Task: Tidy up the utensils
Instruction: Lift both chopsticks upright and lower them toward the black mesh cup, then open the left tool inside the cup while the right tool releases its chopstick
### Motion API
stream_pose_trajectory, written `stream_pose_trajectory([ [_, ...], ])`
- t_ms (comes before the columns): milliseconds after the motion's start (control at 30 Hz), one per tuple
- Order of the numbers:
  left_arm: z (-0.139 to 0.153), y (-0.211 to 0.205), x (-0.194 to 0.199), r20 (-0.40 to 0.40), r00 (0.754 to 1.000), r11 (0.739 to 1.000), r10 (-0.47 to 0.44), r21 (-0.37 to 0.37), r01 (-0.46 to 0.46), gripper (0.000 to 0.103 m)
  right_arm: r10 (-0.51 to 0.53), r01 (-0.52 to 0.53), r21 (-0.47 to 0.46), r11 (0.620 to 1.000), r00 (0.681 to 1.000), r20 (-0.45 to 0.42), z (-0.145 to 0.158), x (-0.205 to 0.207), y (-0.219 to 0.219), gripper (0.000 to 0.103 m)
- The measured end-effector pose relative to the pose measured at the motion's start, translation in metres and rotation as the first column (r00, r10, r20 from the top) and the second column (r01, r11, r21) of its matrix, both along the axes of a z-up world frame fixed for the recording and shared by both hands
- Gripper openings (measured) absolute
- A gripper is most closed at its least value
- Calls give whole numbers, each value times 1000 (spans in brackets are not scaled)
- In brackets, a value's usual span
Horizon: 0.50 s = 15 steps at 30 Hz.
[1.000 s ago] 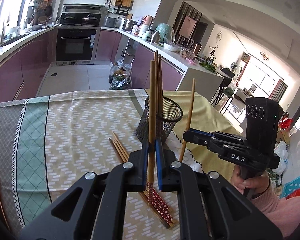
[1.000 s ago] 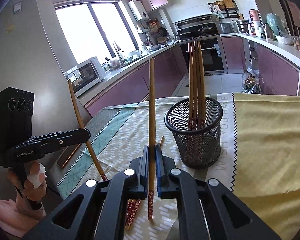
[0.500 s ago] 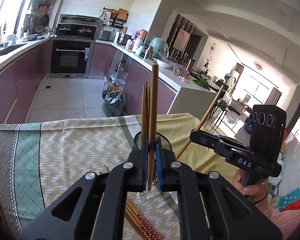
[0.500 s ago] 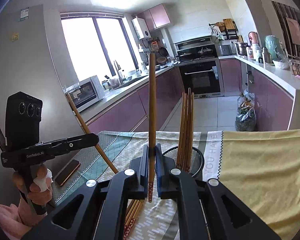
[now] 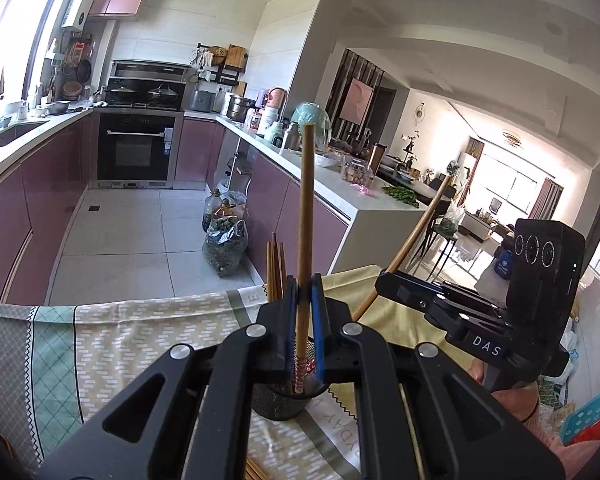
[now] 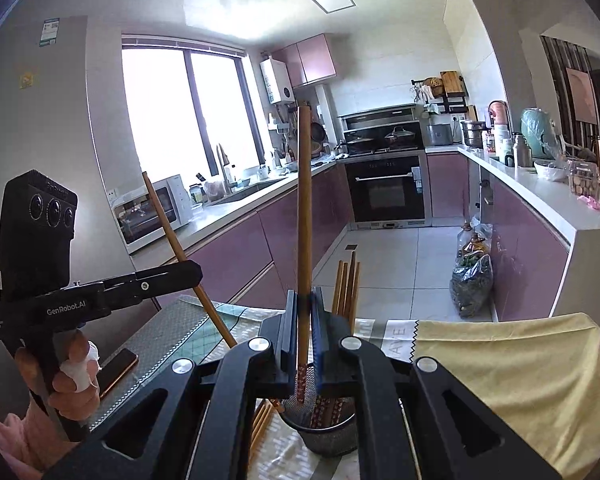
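The left tongs (image 5: 304,320) are clamping one wooden chopstick (image 5: 305,216) upright between their blue pads, its patterned lower tip hanging just over the mouth of the black mesh holder (image 5: 278,402) standing on the table (image 5: 140,344). The right tongs (image 6: 303,336) are likewise squeezing a second chopstick (image 6: 304,208), which is pointing toward twelve o'clock with its decorated end dipping just inside the holder's rim (image 6: 328,436). In the right wrist view the left tongs are showing at about nine o'clock, with their stick leaning from ten o'clock down to four. Judging by the layout, the sorting looks well underway but not finished: several chopsticks (image 6: 348,288) are already standing in the holder, just to the one o'clock side of the gripped stick, while a few loose chopsticks (image 6: 262,420) are still lying on the patterned tablecloth (image 5: 112,340) beside the holder's base at around seven o'clock. Both held sticks are yet to be let go, so two drops appear to be pending, followed by collecting the remaining ones from the cloth. A phone (image 6: 116,372) is resting on the table at eight o'clock, well apart from the holder.
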State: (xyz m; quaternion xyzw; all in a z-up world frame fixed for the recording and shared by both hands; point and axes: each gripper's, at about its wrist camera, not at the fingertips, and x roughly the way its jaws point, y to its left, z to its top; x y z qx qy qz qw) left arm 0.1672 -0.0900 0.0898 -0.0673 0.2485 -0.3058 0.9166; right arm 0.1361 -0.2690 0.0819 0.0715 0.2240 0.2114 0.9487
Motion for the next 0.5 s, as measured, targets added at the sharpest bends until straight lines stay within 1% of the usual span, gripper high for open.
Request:
stream_pose_trajectory([
  [100,-8,-10,10,-20,1000,999,10,40,-9,8,3,-4,-23,1000,1000,-31,-10,9,5,5],
  [167,-17,-18,16,-37,999,996,15,88,-12,8,8,-11,-38,999,998,-60,-18,16,9,5],
  [267,-31,-28,22,-72,997,988,7,155,4,8,18,-25,-64,998,994,-112,-32,25,12,5],
  [333,-41,-34,25,-99,995,981,-12,193,31,8,26,-38,-77,996,988,-151,-41,31,15,6],
  [500,-61,-48,35,-146,989,963,-21,264,60,8,22,-47,-101,994,973,-231,-63,43,21,6],
])
